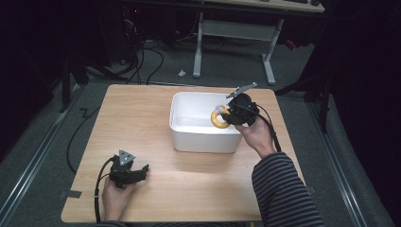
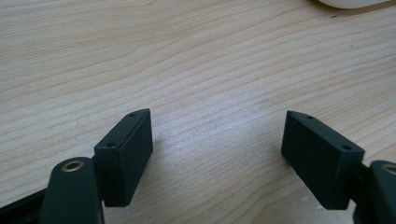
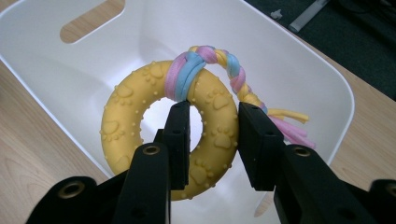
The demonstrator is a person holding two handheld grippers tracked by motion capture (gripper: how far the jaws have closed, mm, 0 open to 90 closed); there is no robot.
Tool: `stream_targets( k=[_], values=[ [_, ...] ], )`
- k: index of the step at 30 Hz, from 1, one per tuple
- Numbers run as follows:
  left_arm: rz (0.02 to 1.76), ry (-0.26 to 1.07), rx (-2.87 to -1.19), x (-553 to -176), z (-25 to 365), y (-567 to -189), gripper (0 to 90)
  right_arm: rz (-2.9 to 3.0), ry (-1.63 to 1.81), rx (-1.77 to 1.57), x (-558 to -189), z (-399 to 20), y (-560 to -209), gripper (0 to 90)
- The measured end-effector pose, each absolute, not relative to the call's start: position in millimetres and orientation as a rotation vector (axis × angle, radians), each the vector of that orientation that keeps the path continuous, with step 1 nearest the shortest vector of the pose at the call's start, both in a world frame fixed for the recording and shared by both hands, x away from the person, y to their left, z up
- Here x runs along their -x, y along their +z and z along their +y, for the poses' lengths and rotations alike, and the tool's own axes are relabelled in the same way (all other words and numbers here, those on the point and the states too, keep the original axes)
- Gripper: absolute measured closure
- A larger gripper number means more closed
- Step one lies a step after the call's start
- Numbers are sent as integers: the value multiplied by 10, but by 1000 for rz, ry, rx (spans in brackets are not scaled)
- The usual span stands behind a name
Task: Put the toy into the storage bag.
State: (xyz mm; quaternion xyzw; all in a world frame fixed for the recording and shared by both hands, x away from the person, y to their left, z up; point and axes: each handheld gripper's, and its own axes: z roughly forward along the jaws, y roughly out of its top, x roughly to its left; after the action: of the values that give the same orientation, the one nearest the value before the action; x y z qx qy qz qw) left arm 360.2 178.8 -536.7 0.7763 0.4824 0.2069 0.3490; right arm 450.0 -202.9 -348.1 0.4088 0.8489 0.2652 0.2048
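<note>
Right gripper (image 3: 212,140) fingers clamped on yellow paw-print ring toy (image 3: 140,140), one finger through hole. Held over white bin (image 1: 182,127), centre-right of high view; braided rope tail (image 3: 233,74) trailing away from fingers. Drop path straight down. Left gripper (image 2: 217,156) wide open, empty, low on desk (image 1: 198,184), lower left.
</note>
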Motion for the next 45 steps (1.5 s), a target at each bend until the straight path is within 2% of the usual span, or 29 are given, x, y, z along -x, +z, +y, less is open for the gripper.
stream_targets(
  k=[29, 38, 45],
  values=[
    [1252, 537, -2012, -3596, 1787, -5367, 252, 2439, 711, -1203, -4572, -1969, -3813, 663],
    [1251, 538, -2014, -3604, 1774, -5366, 251, 2495, 756, -1201, -4608, -2004, -3765, 654],
    [1245, 532, -2014, -3604, 1775, -5367, 248, 2473, 807, -1208, -4602, -2028, -3737, 555]
  ],
)
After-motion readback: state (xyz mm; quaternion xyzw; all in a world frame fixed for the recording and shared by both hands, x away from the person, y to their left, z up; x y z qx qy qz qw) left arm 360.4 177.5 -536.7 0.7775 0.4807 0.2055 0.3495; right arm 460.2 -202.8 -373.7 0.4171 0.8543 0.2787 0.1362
